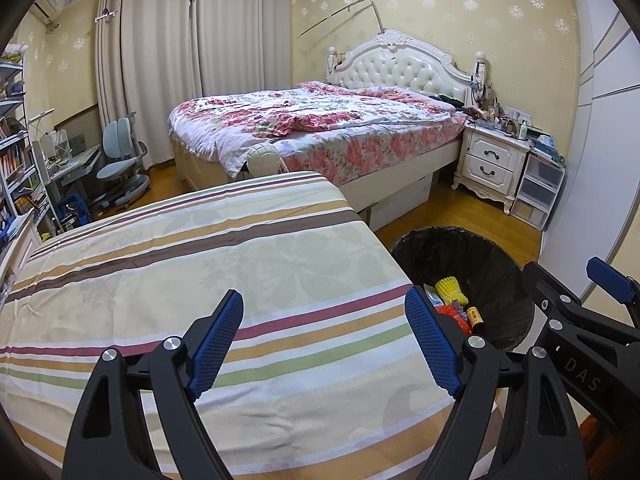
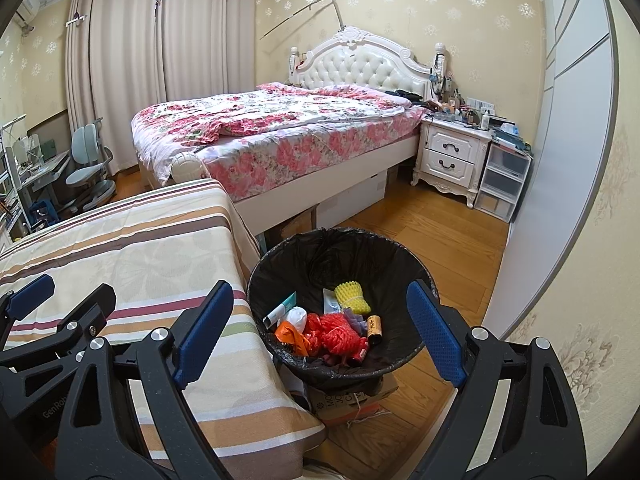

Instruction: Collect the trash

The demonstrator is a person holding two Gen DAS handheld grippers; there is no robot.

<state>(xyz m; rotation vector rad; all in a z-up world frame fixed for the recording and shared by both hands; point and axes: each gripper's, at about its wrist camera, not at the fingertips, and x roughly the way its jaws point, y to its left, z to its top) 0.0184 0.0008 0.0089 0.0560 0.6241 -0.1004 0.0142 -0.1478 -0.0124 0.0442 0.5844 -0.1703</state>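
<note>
Since both of my grippers are empty, I judge the collecting close to done, or done.

From the left wrist view, my left gripper (image 1: 324, 344) hovers over the striped bedsheet (image 1: 224, 272) with its fingers (image 1: 218, 340) spread wide and nothing between them. The sheet looks bare from its near edge to its far corner; I see no trash left on it. Just off its right edge stands the trash bin (image 1: 500, 280), lined with a black bag, and a yellow foam fruit net (image 1: 451, 290) shows inside. My right gripper (image 1: 608, 280) reaches in from the right edge of this view, beside the bin.

From the right wrist view, my right gripper (image 2: 320, 336) hangs above the bin's (image 2: 404, 264) near rim, fingers (image 2: 434, 332) wide apart and holding nothing. The bin sits on a cardboard box (image 2: 352, 398) on the wooden floor (image 2: 432, 232), against the bedsheet's (image 2: 132, 256) right edge. In it lie the foam net (image 2: 352, 296), its long axis running from the bin's back wall down toward me, a red mesh bundle (image 2: 334, 332), an orange wrapper (image 2: 292, 336), a crumpled white tissue (image 2: 297, 317), a white tube (image 2: 280, 310) slanting up to the right, and a small brown cylinder (image 2: 374, 330) standing roughly upright. My left gripper (image 2: 60, 308) sits over the sheet's near part, also open. What may remain, I think, is only a check of the floor, which looks free of litter here.
</note>
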